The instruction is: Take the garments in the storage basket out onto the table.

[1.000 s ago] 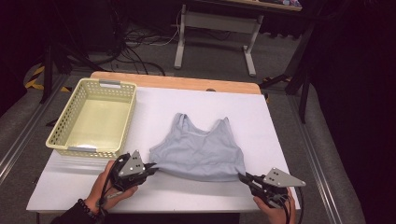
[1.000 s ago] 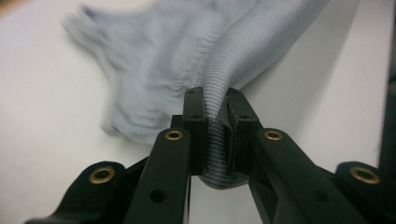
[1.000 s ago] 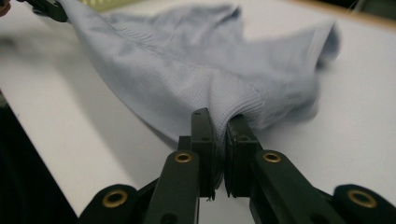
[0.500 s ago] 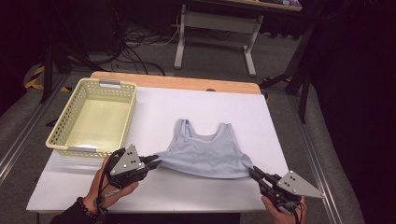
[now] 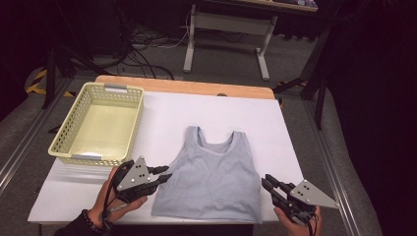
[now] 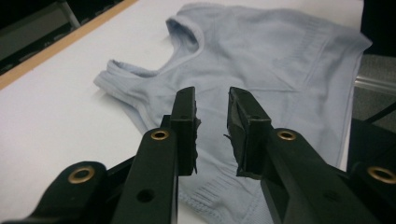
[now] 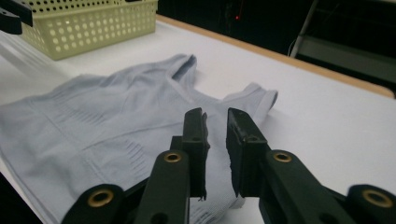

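Tank top (image 5: pixel 214 179) is spread flat on the table (image 5: pixel 162 115), sitting toward 6 o'clock – straps point to 12, hem runs along the near edge. Basket (image 5: pixel 98 123) is on the table too, off at about 10 o'clock from the top and well apart from it. Left gripper (image 5: pixel 164 174) sits at the top's 9 o'clock, right by its side edge, right gripper (image 5: pixel 268 184) at roughly 4 o'clock by the hem corner – both low over the table. Behind the table, at 12 o'clock, a desk frame (image 5: pixel 226 34) stands on the floor with cables (image 5: pixel 147 42) lying at 11
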